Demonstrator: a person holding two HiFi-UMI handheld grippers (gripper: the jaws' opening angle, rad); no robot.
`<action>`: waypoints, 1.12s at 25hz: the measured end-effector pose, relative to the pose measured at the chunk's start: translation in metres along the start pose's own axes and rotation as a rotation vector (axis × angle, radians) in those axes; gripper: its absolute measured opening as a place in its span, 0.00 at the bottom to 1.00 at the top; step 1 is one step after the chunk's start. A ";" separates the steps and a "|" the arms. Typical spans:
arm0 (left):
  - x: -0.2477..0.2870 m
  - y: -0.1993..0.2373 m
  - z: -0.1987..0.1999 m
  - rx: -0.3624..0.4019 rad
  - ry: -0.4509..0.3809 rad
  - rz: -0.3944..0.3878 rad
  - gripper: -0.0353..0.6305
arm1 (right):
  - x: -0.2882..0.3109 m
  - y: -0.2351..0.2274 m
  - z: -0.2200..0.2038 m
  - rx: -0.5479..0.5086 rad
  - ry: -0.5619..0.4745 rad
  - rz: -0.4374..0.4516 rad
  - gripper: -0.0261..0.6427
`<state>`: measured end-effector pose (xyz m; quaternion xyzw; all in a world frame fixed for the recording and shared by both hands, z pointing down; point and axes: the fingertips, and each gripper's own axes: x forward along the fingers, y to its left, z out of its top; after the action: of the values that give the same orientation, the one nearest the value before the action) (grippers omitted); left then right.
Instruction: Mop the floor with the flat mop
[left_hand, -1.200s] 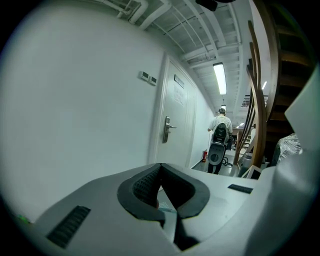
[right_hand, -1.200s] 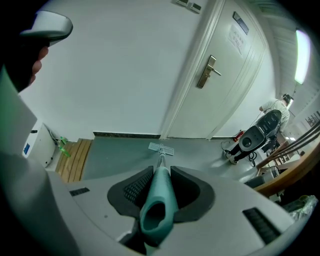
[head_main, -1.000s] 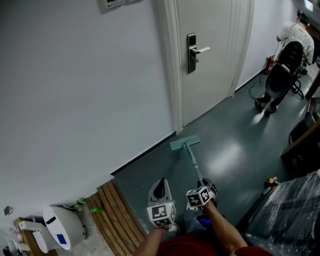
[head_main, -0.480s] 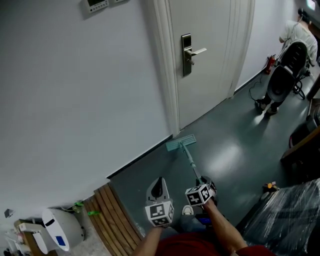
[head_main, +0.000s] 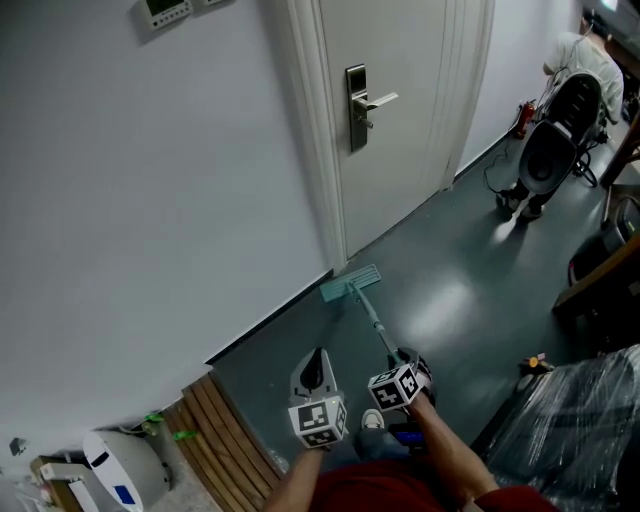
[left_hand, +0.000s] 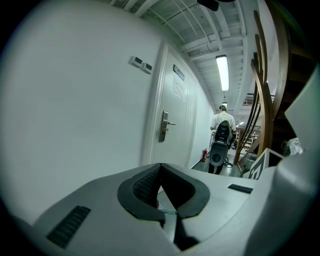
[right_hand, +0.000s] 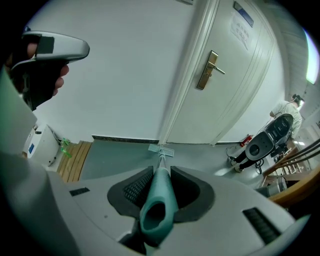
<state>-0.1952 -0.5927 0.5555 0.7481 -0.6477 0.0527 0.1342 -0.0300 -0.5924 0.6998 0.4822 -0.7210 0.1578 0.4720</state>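
Seemingly the mopping is under way, yet the grey floor (head_main: 455, 300) shows no wet track, so how much is done cannot be judged. The right tool (head_main: 405, 362) clamps the teal grip of the flat mop (right_hand: 159, 197). The left tool (left_hand: 161, 187) is closed on nothing. The mop head (head_main: 350, 283) lies flat at the skirting beside the door frame (head_main: 318, 150), and the handle slants from the right tool forward and down toward the wall.

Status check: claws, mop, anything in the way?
Right claw shut on mop handle; left claw shut, empty. Mop head flat on floor by door frame. Person with machine down the hall, well apart.
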 end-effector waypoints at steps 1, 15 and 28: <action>0.001 0.002 0.000 -0.001 0.000 -0.007 0.07 | 0.000 0.002 0.001 0.000 0.002 -0.002 0.21; -0.016 0.041 -0.013 -0.054 0.019 -0.077 0.07 | 0.004 0.036 0.028 -0.030 0.032 -0.034 0.21; -0.051 0.031 -0.029 -0.057 0.026 -0.087 0.07 | -0.001 0.055 -0.002 -0.013 0.028 -0.055 0.21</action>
<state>-0.2307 -0.5404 0.5747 0.7706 -0.6141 0.0383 0.1660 -0.0748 -0.5639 0.7126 0.4964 -0.7019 0.1468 0.4894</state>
